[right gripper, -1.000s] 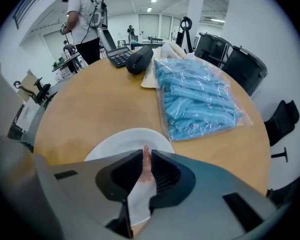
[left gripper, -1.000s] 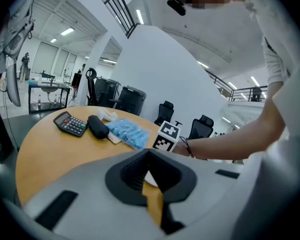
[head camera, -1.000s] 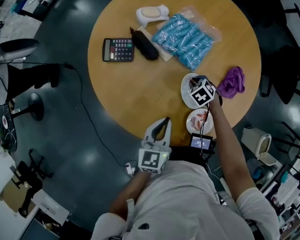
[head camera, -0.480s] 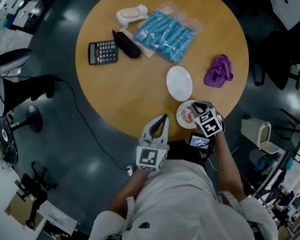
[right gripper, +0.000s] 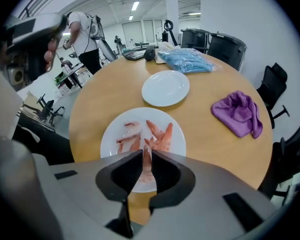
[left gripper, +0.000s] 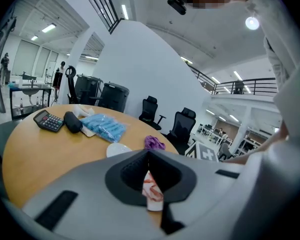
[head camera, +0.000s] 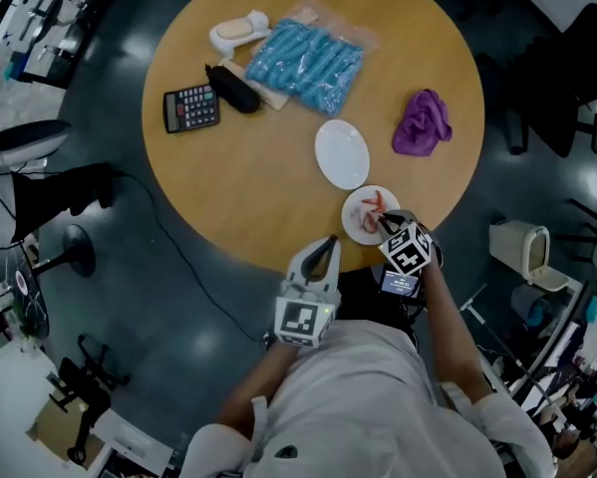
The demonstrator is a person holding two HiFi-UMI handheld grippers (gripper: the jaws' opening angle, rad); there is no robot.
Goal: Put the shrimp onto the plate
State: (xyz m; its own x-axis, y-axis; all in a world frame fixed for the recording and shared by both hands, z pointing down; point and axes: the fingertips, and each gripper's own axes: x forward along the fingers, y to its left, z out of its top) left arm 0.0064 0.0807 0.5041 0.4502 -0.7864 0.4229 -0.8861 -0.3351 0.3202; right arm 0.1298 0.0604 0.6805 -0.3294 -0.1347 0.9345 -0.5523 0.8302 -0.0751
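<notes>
Near the table's front edge a white plate (head camera: 352, 207) (right gripper: 109, 134) carries several pink shrimp (right gripper: 160, 134). Just beyond it lies a second white plate (head camera: 342, 153) (right gripper: 165, 88), which is bare. My right gripper (head camera: 383, 223) (right gripper: 146, 155) hangs low over the near edge of the shrimp plate, its jaws drawn close on a pale shrimp (right gripper: 146, 166) that shows in the narrow gap. My left gripper (head camera: 327, 241) (left gripper: 148, 153) is held at the table's front edge, shut and holding nothing. Between its jaws I glimpse the shrimp plate (left gripper: 153, 191).
On the round wooden table (head camera: 248, 187) lie a purple cloth (head camera: 422, 122) to the right, and at the far side a blue packet (head camera: 303, 64), a black case (head camera: 232, 88), a calculator (head camera: 190, 109) and a white holder (head camera: 237, 32). Office chairs surround the table.
My right gripper has pulled back from over the far plate to the near shrimp plate. The left gripper has stayed at the table edge. The head view has shifted.
</notes>
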